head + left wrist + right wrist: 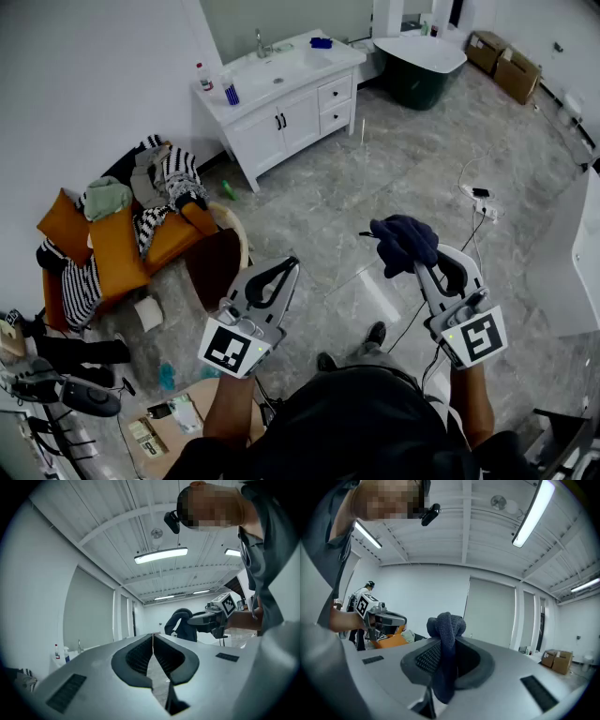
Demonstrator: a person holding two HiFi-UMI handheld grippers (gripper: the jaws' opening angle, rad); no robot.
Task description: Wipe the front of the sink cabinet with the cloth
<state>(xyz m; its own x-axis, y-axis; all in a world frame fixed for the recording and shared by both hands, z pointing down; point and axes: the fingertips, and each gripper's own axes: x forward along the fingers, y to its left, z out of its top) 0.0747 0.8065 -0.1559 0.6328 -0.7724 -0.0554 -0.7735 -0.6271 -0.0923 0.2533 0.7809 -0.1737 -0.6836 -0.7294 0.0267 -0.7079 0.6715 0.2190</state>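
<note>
Left tongs (286, 267), 7 o'clock, nearest: jaws pressed together, nothing between. Right tongs (417, 272), 5 o'clock: clamped on the dark blue cloth (403, 242), which bunches above the tips; likely a soft, light, limp knit, best pinched on a thick fold so a loose pad hangs free for wiping. White sink cabinet (281, 117), 11 o'clock, far across the marbled floor (394, 169), well apart from the cloth; front not yet reached
</note>
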